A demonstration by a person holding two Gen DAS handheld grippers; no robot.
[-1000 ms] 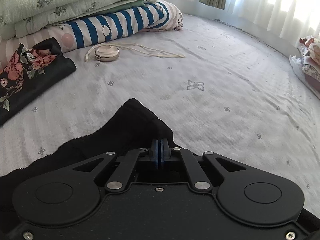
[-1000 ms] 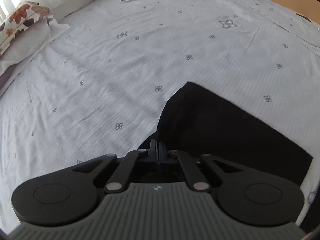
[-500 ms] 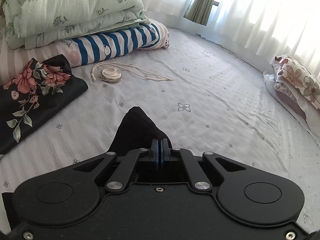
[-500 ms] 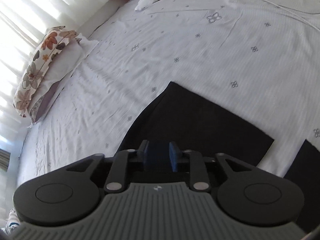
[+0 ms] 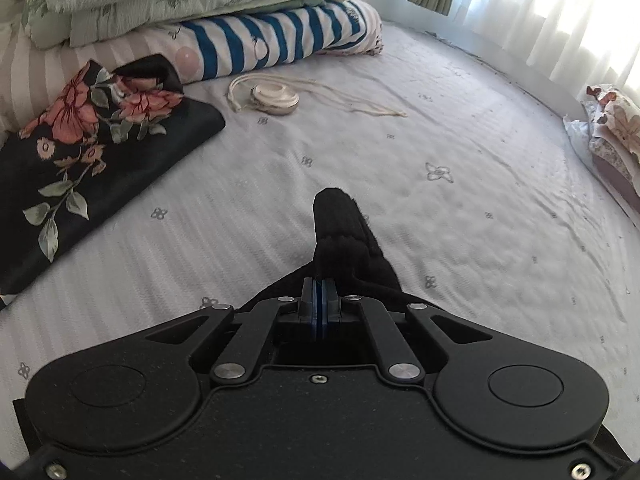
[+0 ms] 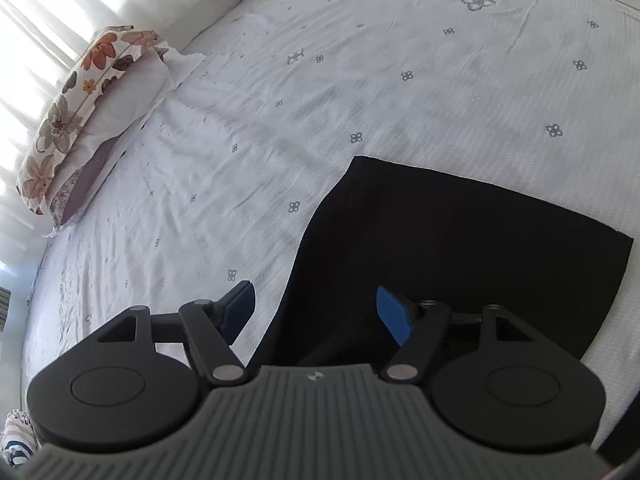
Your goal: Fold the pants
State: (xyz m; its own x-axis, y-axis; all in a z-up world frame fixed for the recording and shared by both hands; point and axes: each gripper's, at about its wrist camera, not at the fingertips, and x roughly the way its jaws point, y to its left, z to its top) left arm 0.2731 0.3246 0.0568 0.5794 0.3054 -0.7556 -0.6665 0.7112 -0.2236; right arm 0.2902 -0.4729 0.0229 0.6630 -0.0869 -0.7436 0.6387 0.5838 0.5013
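Left wrist view: one pair of black pants (image 5: 344, 240) lies on the bed (image 5: 480, 200); the left tongs (image 5: 319, 300) are pinched tight on a ribbed fold that rises just beyond their tips. Far left lie one floral black cloth (image 5: 80, 152) and one corded round disc (image 5: 276, 98).

Right wrist view: the right tongs (image 6: 316, 312) gape wide above the flat, smooth, square-cornered pants (image 6: 460, 248), holding nothing. One floral pillow (image 6: 72, 112) lies far left.

Two hand-held grippers are counted, the left hand-held gripper (image 5: 319, 294) and the right hand-held gripper (image 6: 316, 312). One pair of black pants (image 6: 460, 240), one bed (image 5: 480, 208), one floral pillow (image 6: 76, 112), one striped blanket (image 5: 280, 40) and one corded disc (image 5: 276, 98) are seen.
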